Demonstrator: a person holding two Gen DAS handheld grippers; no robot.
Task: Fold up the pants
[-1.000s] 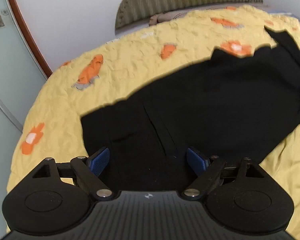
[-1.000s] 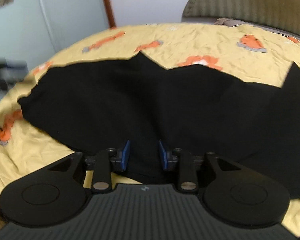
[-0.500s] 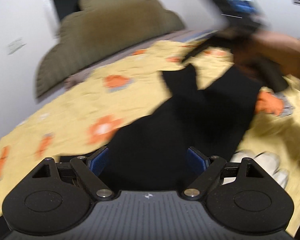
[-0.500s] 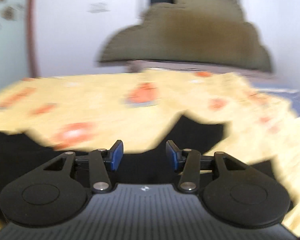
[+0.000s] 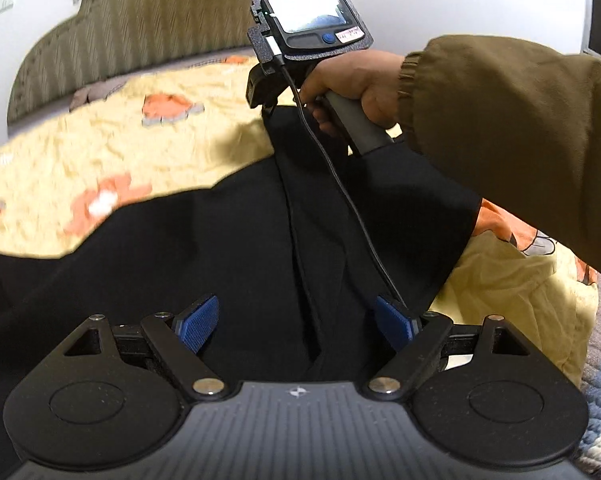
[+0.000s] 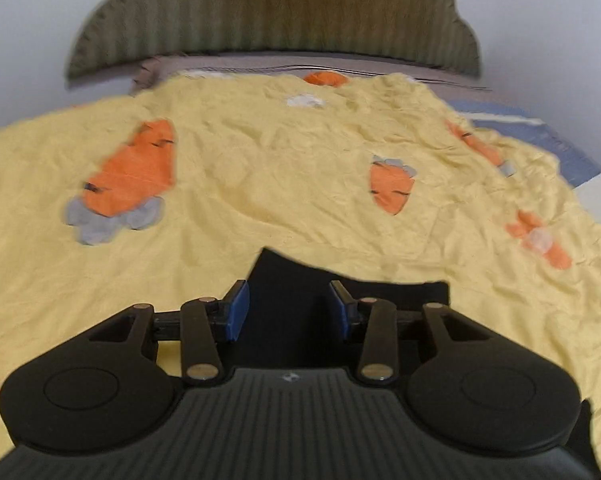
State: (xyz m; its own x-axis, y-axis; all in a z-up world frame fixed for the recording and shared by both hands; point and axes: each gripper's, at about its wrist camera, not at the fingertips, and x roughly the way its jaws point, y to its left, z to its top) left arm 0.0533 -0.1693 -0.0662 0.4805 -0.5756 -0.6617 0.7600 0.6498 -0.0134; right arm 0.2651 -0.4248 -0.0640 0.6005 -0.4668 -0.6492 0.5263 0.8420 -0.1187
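Lying spread on the bed, the black pants point(image 5: 228, 248) fill the area directly under and ahead of the left gripper point(image 5: 298, 324). Left gripper: jaws stand wide apart, blue pads clear of the cloth, nothing grasped; a lengthwise fold line of the pants runs away from between its fingers toward the far end.

Ahead of the left gripper and slightly to its right, a person's hand point(image 5: 352, 84) in an olive sleeve point(image 5: 508, 128) grips the handle of the right gripper unit, whose small screen faces back toward the camera. A black cable point(image 5: 340, 184) hangs from that unit down across the pants toward the left gripper's right finger.

Right gripper point(image 6: 288, 310): jaws partly apart and closing at this moment. A dark end of the pants point(image 6: 284, 280) lies between and just beyond its blue pads point(image 6: 236, 312); pads do not visibly press the cloth, so it is released for now. View is somewhat blurred.

Beyond the right gripper, the yellow bedspread point(image 6: 260, 168) with orange carrot prints extends to the ribbed olive headboard point(image 6: 276, 12). To the right gripper's far right, a blue-grey quilt edge point(image 6: 540, 136) shows past the bedspread.
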